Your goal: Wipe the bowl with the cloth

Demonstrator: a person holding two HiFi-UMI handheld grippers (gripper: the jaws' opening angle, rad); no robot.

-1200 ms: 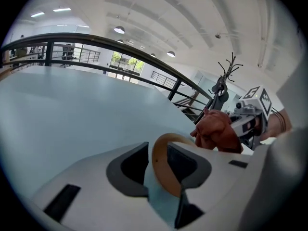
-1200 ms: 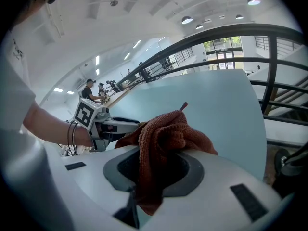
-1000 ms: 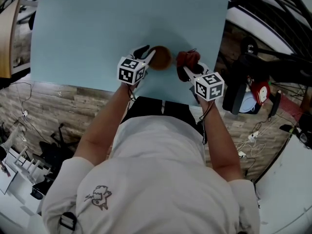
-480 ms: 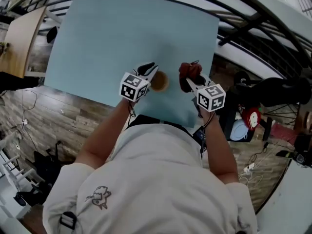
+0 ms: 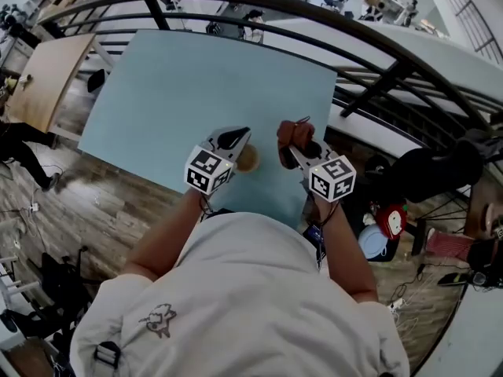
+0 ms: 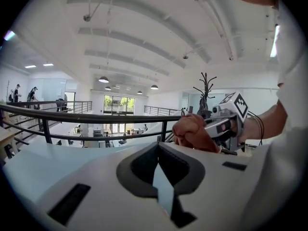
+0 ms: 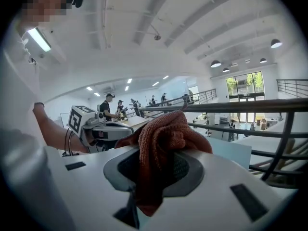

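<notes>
The bowl (image 5: 247, 159) sits unheld; left gripper (image 5: 235, 137) pressed together empty, right gripper (image 5: 294, 144) pinching the cloth (image 5: 288, 133); wiping may push it off the table (image 5: 196, 77).

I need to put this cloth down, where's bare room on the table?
The table is bare across its far and left parts, from its far edge to the bowl. Crowded only at the near edge, round the bowl and the held cloth.
</notes>
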